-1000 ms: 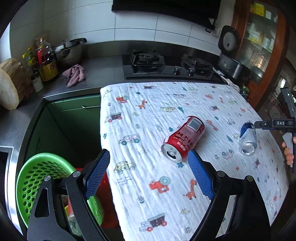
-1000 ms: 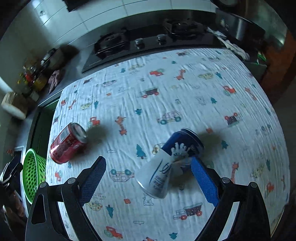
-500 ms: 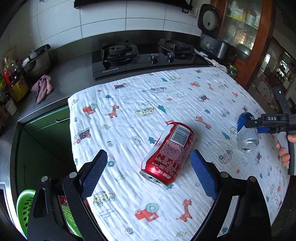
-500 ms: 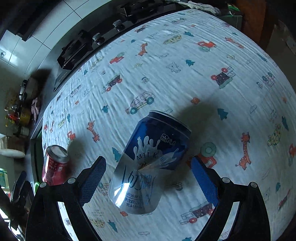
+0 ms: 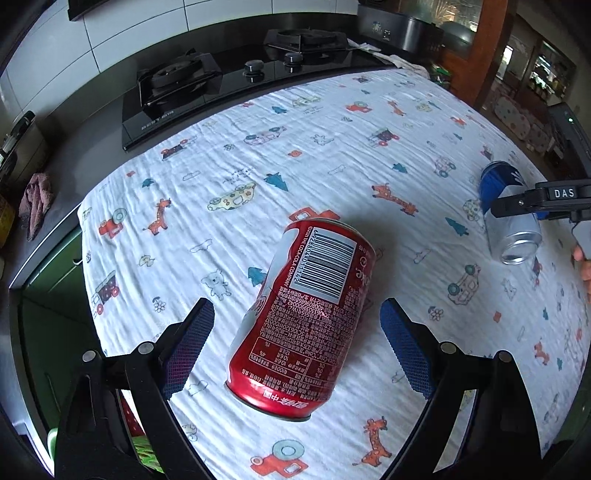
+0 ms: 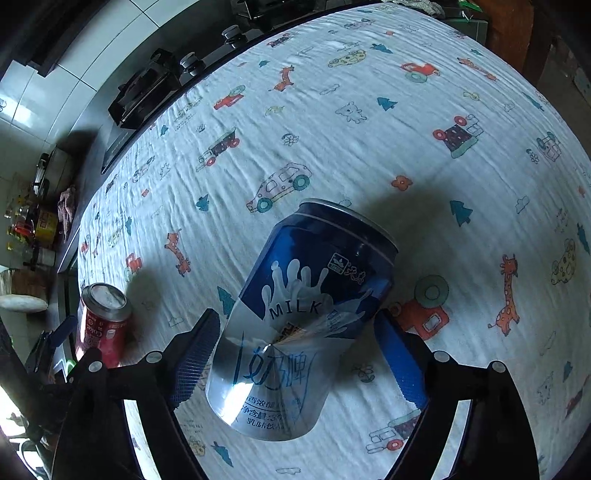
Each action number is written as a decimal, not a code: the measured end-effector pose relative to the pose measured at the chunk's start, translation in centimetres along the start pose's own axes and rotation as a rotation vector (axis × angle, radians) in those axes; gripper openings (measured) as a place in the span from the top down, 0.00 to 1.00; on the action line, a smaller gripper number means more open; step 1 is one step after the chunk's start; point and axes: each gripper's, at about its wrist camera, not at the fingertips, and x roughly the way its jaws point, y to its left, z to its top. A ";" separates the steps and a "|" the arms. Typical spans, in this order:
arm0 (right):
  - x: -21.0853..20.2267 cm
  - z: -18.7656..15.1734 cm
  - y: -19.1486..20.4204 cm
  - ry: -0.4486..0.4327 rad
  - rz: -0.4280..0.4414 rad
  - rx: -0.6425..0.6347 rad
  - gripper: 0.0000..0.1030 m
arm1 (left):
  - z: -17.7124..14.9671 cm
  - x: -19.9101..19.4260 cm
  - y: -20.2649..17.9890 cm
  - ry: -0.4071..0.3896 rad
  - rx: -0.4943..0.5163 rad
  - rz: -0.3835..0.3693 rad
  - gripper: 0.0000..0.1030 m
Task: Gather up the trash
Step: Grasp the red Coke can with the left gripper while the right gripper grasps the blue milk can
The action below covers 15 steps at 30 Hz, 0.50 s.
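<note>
A red cola can [image 5: 303, 314] lies on its side on the cartoon-print cloth [image 5: 332, 147]. My left gripper [image 5: 295, 310] points down over it, open, with the can between its blue pads [image 5: 188, 343] and a wide gap on each side. A dented blue and silver milk can [image 6: 295, 314] also lies on its side. My right gripper [image 6: 295, 317] straddles it and its jaws are closing. The pads [image 6: 399, 362] stand right beside the can's sides, and I see no firm press. In the left wrist view the right gripper [image 5: 535, 199] sits over the milk can [image 5: 513, 229].
A black gas hob [image 5: 221, 85] runs along the far edge of the cloth. A pink rag [image 5: 35, 199] and bottles [image 6: 33, 221] are on the counter at the left. A green basket [image 5: 147, 454] peeks out below the cloth's left edge. A dark cooker [image 5: 402, 26] stands far right.
My left gripper has swung right and down over the red can, now between its fingers. My right gripper has sunk around the milk can and its pads have narrowed.
</note>
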 end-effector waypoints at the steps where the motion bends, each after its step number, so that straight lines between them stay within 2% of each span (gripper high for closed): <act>1: 0.1 0.0 0.0 0.002 0.000 0.000 0.22 | 0.1 0.4 0.1 0.008 -0.009 -0.007 0.12; 11: 0.4 -0.1 -0.3 0.010 0.016 0.010 0.25 | 0.7 1.6 -0.5 0.016 -0.013 -0.046 0.14; 15: 0.3 -0.2 -0.5 0.009 0.023 0.004 0.26 | 0.8 2.1 -1.0 0.024 0.001 -0.050 0.20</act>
